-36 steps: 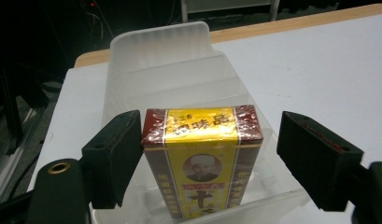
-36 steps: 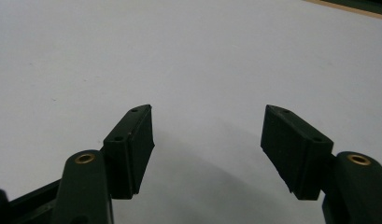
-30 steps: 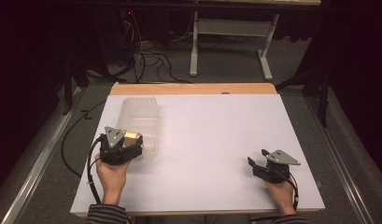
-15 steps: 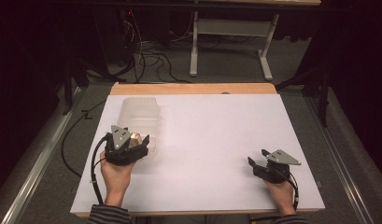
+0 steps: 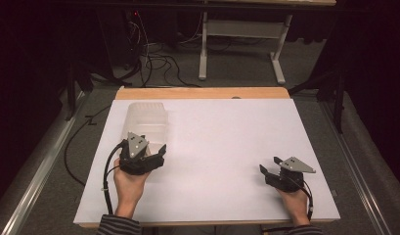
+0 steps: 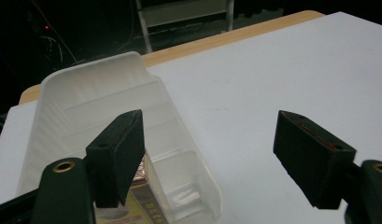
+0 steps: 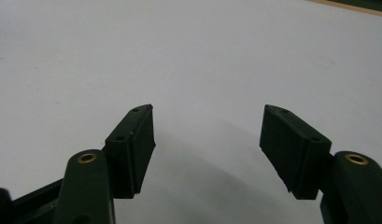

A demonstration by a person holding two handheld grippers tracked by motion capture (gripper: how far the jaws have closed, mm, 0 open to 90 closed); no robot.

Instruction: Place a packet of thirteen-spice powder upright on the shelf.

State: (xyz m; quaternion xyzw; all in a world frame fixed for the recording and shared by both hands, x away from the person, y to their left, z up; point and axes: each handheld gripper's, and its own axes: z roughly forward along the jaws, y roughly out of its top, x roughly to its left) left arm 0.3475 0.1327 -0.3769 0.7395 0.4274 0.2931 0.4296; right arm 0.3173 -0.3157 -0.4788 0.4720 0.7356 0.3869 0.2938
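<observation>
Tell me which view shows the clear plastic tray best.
The left gripper view: the clear plastic tray is close, showing ribbed steps and a printed packet at its near end. The high view shows the tray whole but small, beyond the left tool. The right gripper view faces the white tabletop.

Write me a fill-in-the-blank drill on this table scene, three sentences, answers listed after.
1. The clear plastic container lies on the table's ____ side in the high view.
2. The left gripper has its jaws apart with ____ jaw over the container's near end.
3. The right gripper is open over the bare ____ table sheet.

Missing words: left; one; white
</observation>
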